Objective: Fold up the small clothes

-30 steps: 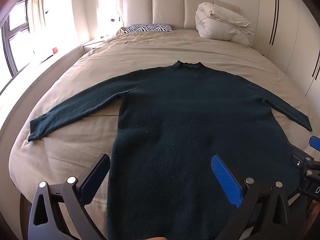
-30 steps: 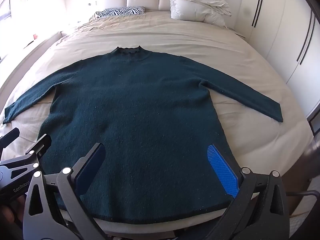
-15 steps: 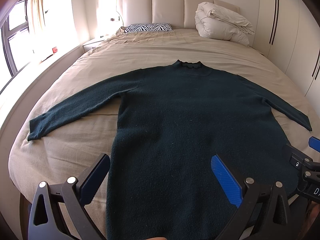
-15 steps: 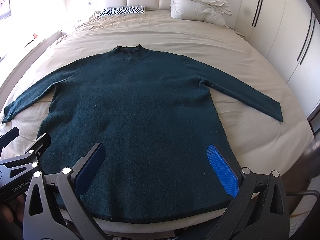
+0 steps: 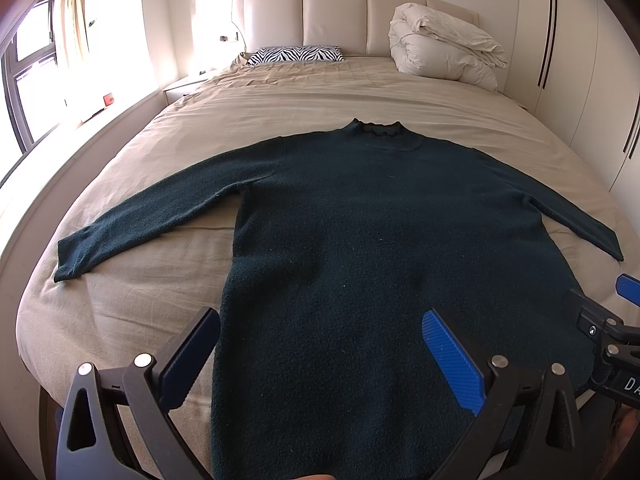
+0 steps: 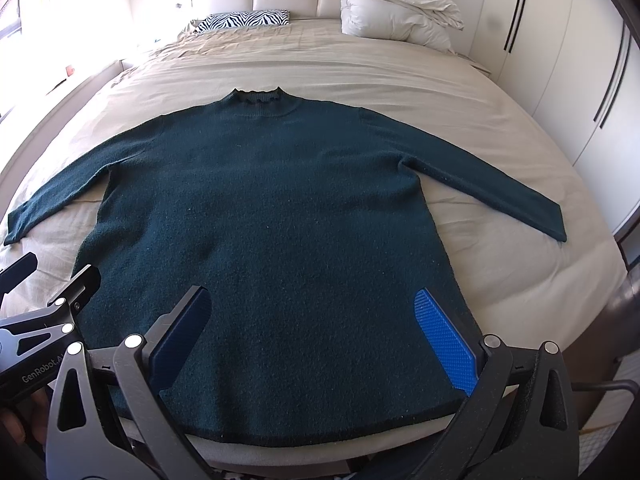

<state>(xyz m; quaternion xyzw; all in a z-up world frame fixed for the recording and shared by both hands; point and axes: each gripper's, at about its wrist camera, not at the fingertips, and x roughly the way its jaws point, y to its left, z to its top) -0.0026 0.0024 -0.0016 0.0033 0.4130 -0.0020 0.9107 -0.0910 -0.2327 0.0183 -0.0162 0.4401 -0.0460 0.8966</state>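
Note:
A dark green long-sleeved sweater (image 5: 380, 240) lies flat on the beige bed (image 5: 320, 92), collar away from me, both sleeves spread out to the sides. It also fills the right wrist view (image 6: 280, 220). My left gripper (image 5: 320, 356) is open and empty, above the sweater's lower left part near the hem. My right gripper (image 6: 316, 332) is open and empty, above the lower right part of the hem. Each gripper shows at the edge of the other's view.
A zebra-striped pillow (image 5: 296, 55) and a bundled white duvet (image 5: 444, 54) lie by the headboard. White wardrobes (image 6: 580, 60) stand to the right, a window (image 5: 28, 64) and ledge to the left. The bed's front edge is just under the hem.

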